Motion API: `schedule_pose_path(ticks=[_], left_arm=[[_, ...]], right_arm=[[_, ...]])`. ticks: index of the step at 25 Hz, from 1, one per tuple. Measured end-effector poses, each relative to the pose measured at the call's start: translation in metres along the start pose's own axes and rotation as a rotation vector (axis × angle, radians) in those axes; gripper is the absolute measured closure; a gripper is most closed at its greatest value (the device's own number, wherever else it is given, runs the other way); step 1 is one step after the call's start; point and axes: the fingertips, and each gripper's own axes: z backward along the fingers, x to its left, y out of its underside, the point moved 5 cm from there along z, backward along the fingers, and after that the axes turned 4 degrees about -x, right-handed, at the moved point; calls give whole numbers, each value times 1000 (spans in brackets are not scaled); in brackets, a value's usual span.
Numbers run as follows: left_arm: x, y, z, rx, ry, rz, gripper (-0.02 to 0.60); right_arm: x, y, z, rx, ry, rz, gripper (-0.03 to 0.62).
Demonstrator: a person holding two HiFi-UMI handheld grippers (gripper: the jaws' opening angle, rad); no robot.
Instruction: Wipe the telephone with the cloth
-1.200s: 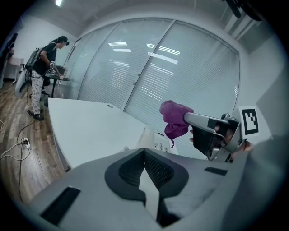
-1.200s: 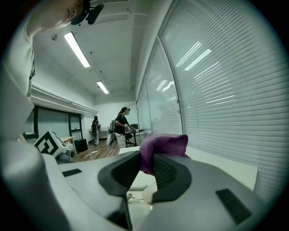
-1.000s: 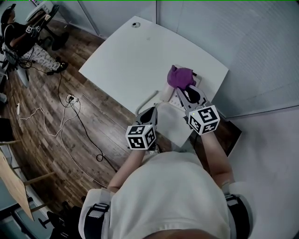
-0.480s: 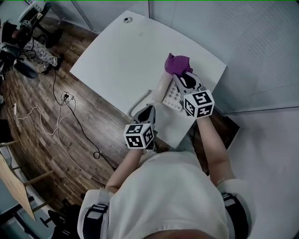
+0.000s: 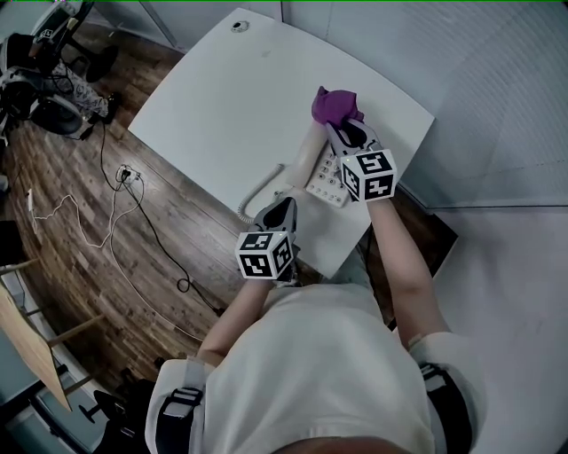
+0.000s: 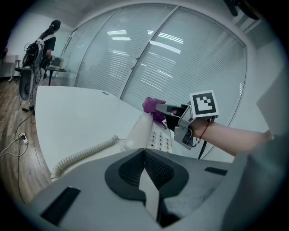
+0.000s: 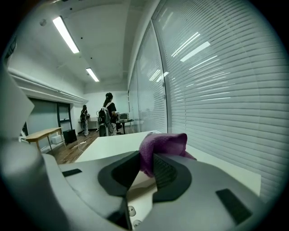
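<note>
One white tabletop (image 5: 222, 106) bears one telephone (image 5: 321, 177) near its right edge, the right tongs (image 5: 348, 135), arm outstretched, clamped on the single purple cloth (image 5: 335, 105) at its far end, the left tongs (image 5: 284, 207) pressed together, empty, tilted down nearer the person.

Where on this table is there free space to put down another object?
The wide bare stretch of the table, from the round fitting at the far corner to the coiled cord, is free. The near right part is crowded: the telephone, the right gripper with the cloth, the left gripper.
</note>
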Motion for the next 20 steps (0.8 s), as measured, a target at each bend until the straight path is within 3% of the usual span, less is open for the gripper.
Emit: schedule_pose_path(ticks=[20], left_arm=[[4, -2, -1, 9, -1, 10, 560]], right_arm=[[12, 19, -11, 69, -28, -5, 505]])
